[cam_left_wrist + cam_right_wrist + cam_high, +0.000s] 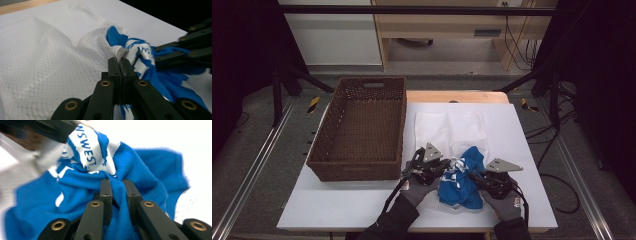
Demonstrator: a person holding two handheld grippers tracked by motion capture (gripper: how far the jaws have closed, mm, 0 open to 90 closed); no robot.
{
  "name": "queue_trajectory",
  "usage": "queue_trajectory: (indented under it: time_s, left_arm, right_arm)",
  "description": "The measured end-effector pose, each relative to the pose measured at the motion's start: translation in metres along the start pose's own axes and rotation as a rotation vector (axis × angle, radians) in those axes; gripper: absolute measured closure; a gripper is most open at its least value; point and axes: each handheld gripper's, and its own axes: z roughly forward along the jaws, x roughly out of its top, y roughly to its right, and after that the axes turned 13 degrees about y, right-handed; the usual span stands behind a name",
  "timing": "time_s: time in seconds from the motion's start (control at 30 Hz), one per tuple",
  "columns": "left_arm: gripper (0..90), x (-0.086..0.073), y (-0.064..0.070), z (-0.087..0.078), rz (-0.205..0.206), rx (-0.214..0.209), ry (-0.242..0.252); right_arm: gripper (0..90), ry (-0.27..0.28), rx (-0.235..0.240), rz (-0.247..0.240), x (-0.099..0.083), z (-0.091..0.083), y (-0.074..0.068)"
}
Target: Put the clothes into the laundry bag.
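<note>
The left tongs are pinched together on a small tab at the edge of the white mesh bag, right where its mouth meets the cloth, and the right tongs are clamped on a thick fold of the blue and white cloth, with the fabric bunched up between the two jaws. From above, the cloth sits crumpled near the front edge of the desk, lying on the near end of the mesh bag, with the left tongs at its left and the right tongs at its right. It looks to me like the cloth is being worked into the bag.

What worries me is that left grip. It holds only a sliver of mesh, so a firm tug from the right side would likely pull the tab free and let the mouth fall shut. The right tongs have plenty of cloth, but it is a loose wad; pushing it in as a lump could jam it at the opening, or drag the whole bag along the smooth desk instead of sliding inside. The mesh might also catch on a jaw tip and snag. With the bundle so close to the near edge, a slip could send it off the desk. The brown wicker basket stands well off to the left, out of the way
</note>
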Motion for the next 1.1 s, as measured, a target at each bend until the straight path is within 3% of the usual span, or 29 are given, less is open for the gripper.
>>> queue_trajectory:
  time_s: [0.1, 0.2, 0.37, 0.5, 0.63, 0.7, 0.77, 0.8, 0.9, 1.03, 1.1]
  left_arm:
    - [89.3, 0.004, 0.000, -0.002, 0.002, 0.005, 0.005]
    - [89.3, 0.009, 0.002, -0.004, 0.009, 0.009, 0.011]
    - [89.3, 0.016, 0.005, -0.008, 0.021, 0.000, 0.027]
    - [89.3, 0.016, 0.009, -0.008, 0.030, -0.009, 0.028]
    - [89.3, 0.010, 0.010, -0.007, 0.037, -0.010, 0.013]
    - [89.3, 0.006, 0.009, -0.007, 0.036, -0.004, 0.009]
    - [89.3, 0.004, 0.007, -0.008, 0.030, 0.000, 0.008]
    - [89.3, 0.002, 0.004, -0.009, 0.023, 0.003, 0.008]
    - [89.3, -0.001, 0.001, -0.011, 0.011, 0.005, 0.006]
    - [89.3, -0.004, 0.000, -0.011, 0.010, 0.004, 0.003]
    - [89.3, -0.005, 0.001, -0.011, 0.010, 0.002, 0.002]
  right_arm:
    - [80.7, 0.054, 0.039, -0.019, 0.004, -0.014, -0.010]
    - [80.6, 0.062, 0.084, -0.049, 0.006, -0.019, -0.024]
    - [80.1, 0.025, 0.115, -0.066, 0.001, -0.003, -0.039]
    - [79.4, -0.025, 0.074, -0.068, 0.000, 0.022, -0.042]
    - [77.1, -0.084, -0.007, -0.065, -0.003, 0.047, -0.041]
    - [75.6, -0.093, -0.013, -0.070, -0.004, 0.052, -0.042]
    - [74.1, -0.091, -0.013, -0.064, -0.004, 0.052, -0.042]
    - [66.8, -0.060, 0.019, -0.047, -0.002, 0.044, -0.038]
    - [58.5, 0.007, 0.039, -0.023, 0.002, 0.027, -0.034]
    - [51.2, 0.098, -0.018, -0.009, 0.010, 0.001, -0.020]
    - [44.0, 0.092, -0.083, -0.009, 0.011, 0.000, -0.009]
